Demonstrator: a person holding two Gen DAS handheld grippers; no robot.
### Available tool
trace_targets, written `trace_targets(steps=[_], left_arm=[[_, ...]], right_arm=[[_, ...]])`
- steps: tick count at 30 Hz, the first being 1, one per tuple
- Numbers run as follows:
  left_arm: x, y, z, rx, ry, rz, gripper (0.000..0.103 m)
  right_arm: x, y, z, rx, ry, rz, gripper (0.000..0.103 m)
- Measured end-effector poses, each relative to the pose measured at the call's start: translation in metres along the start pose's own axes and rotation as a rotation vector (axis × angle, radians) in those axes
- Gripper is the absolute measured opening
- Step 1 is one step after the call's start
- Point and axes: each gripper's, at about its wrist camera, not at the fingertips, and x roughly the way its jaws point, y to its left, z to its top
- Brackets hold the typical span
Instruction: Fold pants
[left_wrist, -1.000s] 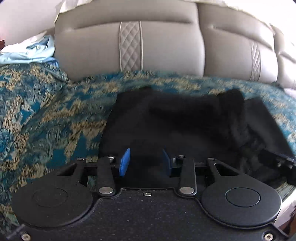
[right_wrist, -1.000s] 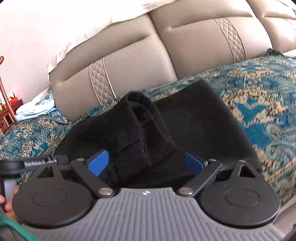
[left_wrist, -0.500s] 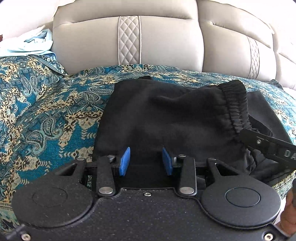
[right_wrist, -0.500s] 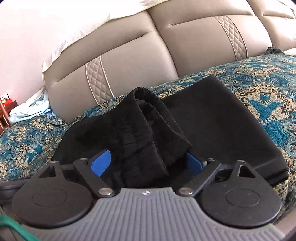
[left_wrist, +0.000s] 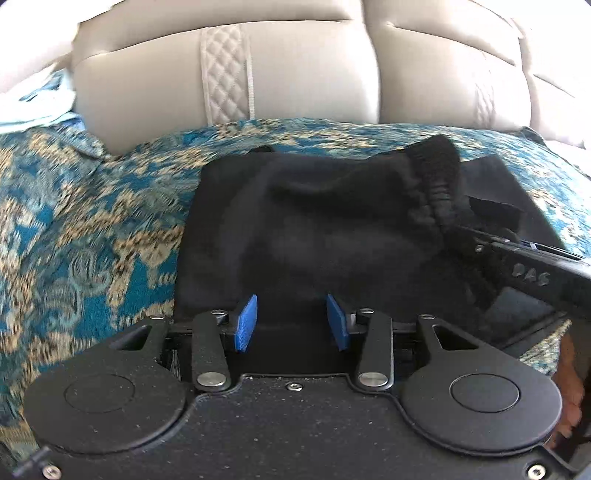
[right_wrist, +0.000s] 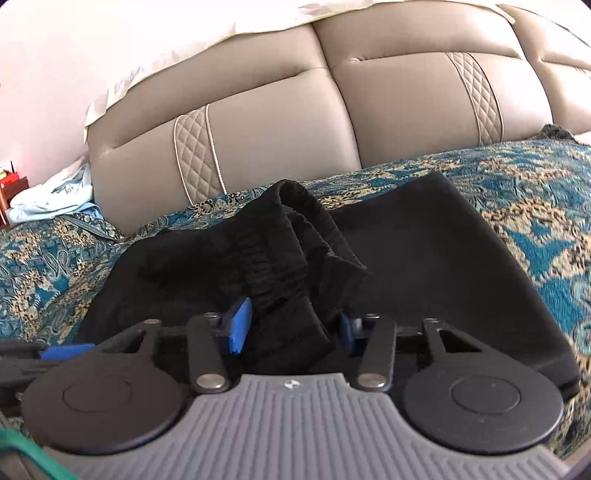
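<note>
Nearest you, your left gripper (left_wrist: 291, 322): blue pads (left_wrist: 245, 323) parted with a plain gap, black cloth lying in the space between them but touched by neither pad, so it stands open over the near edge of the pants (left_wrist: 303, 229). Your right gripper (right_wrist: 290, 326): blue pads (right_wrist: 238, 325) drawn in on either side of a bunched fold of the same black fabric, the cloth filling the space between them; it appears clamped on that fold, though the right-hand pad is mostly hidden by cloth. In the left wrist view, the right gripper's black finger (left_wrist: 532, 266) enters from the right edge and meets the gathered waistband (left_wrist: 434, 184). Pants: black, partly folded, lying on the bedspread (right_wrist: 535, 206) just ahead of both tools; one flat, smooth panel (right_wrist: 436, 251) spreads to the right in the right wrist view, and the elastic waistband end is heaped in a raised ridge (right_wrist: 295, 221) running back from your right gripper. Bedspread: teal and gold paisley, covering the bed on both sides of the garment. Farther back, padded beige headboard (right_wrist: 280, 122) with quilted diamond strips (left_wrist: 227, 74), upright behind the bed. Far left, a pale blue and white bundle of cloth (right_wrist: 55, 195) resting against the headboard's end. Beyond it, a sliver of dark wooden furniture (right_wrist: 11, 188) at the frame edge.
</note>
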Motion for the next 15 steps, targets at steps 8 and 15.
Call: trace_targets(steps=[8,15], left_arm=[[0.014,-0.001,0.055,-0.006,-0.095,0.005,0.033],[0.053,-0.012,0.073,-0.009,-0.107,0.027,0.031]], right_arm=[[-0.015,-0.005,0.002,-0.101,-0.072,-0.095,0.033],[-0.031,-0.035,0.000,-0.107,-0.116,-0.200,0.033]])
